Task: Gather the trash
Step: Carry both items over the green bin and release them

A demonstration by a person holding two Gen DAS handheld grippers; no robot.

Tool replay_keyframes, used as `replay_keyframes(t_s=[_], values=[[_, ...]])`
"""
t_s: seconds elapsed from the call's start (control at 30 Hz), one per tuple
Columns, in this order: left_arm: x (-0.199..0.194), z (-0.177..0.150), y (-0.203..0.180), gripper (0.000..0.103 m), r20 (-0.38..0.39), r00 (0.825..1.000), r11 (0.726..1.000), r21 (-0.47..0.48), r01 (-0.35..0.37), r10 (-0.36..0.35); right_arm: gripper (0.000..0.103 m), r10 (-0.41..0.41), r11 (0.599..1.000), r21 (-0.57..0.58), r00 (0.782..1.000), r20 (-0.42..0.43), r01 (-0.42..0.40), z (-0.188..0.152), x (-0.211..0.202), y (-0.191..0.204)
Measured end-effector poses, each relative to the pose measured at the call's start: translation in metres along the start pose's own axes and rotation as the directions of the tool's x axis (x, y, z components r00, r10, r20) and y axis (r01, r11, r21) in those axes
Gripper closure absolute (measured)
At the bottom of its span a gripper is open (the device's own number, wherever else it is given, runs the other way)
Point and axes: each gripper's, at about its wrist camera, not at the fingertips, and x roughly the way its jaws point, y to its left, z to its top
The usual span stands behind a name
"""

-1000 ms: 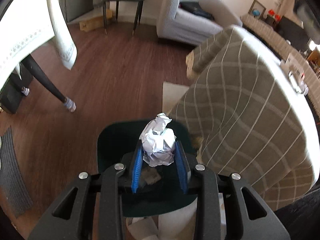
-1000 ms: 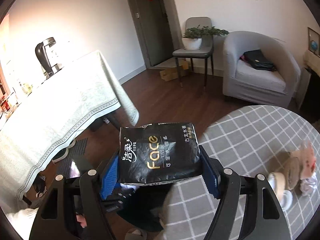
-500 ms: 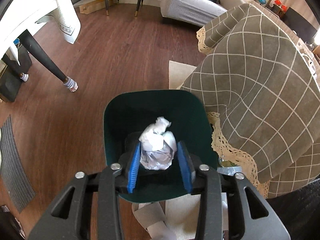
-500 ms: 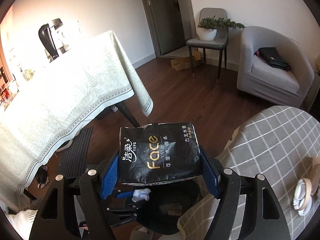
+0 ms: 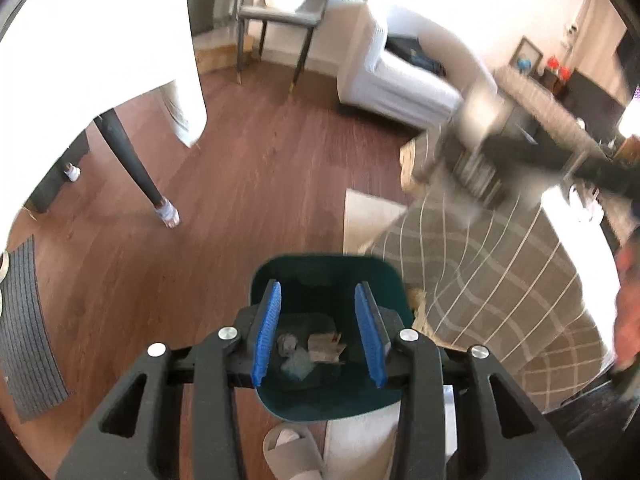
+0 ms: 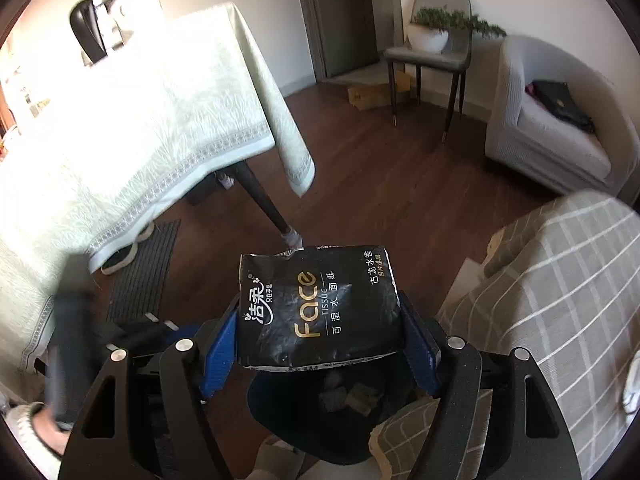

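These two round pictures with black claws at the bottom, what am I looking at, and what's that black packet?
No robot here: a person holds a two-fingered grabber in each hand, and each carries a wide-angle camera looking along its fingers. One picture is from the left gripper, open and empty above a dark green trash bin on the wooden floor; crumpled paper scraps lie inside. The other is from the right gripper, shut on a black Face tissue packet, held over the same bin, beside a table with a checked tablecloth.
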Motion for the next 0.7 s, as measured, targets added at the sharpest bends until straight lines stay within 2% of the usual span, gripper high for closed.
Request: replay_keyframes(t_s=[0.1, 0.37, 0.7], values=[[-0.024, 0.01, 0.002, 0.067, 0.072, 0.997, 1.0, -0.011, 0.005, -0.004, 0.03, -0.004, 1.0, -0.011, 0.999, -0.045, 0.004, -0.009, 0.019, 0.005], [-0.054, 0.028, -0.009, 0.084, 0.157, 0.988, 1.0, -0.003, 0.01, -0.01, 0.03, -0.009, 0.999, -0.049, 0.987, -0.163, 0.001, -0.039, 0.063, 0.018], [-0.072, 0.035, -0.023, 0.084, 0.202, 0.979, 1.0, 0.016, 0.022, -0.025, 0.029, -0.017, 0.999, -0.035, 0.961, -0.275, 0.007, -0.066, 0.101, 0.009]])
